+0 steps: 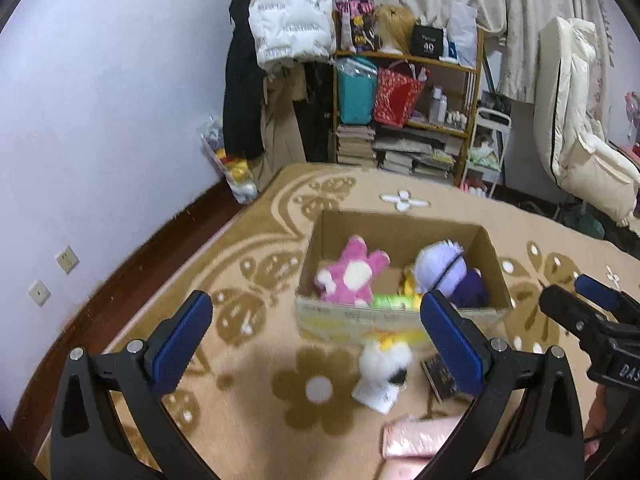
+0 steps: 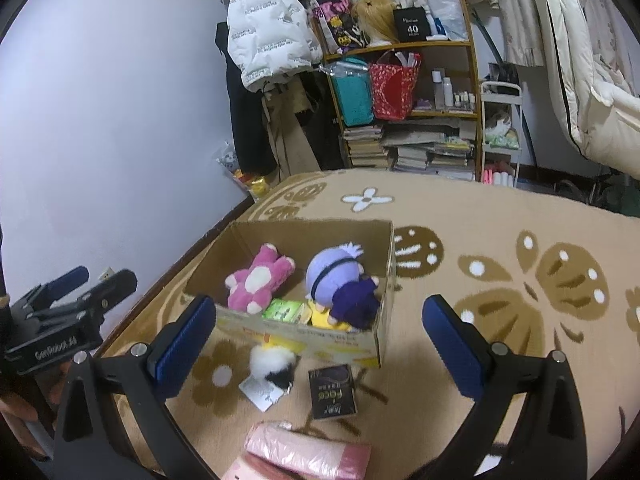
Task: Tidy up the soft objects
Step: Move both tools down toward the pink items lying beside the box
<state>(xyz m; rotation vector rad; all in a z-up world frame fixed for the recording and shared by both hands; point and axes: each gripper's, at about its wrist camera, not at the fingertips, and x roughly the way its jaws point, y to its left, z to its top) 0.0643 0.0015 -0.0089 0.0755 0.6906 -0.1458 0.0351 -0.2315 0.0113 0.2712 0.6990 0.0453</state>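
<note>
Now both grippers hover empty above the rug, one soft toy not yet boxed.

Left gripper (image 1: 316, 344) and right gripper (image 2: 320, 344) are both spread wide. The cardboard box (image 2: 280, 229) holds a pink plush (image 2: 256, 280) and a purple doll (image 2: 340, 280); a white fluffy toy (image 2: 272, 364) lies on the rug (image 2: 500, 220) touching the box's near wall, beside a dark carton (image 2: 332, 390). Best to pinch the toy's body, not its paper tag, and lift clear of the wall.

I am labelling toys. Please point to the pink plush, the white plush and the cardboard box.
pink plush (image 2: 256, 284), right wrist view, on its white belly.
white plush (image 2: 270, 360), right wrist view, on its white fur.
cardboard box (image 1: 396, 228), left wrist view, on its far inner wall.
</note>
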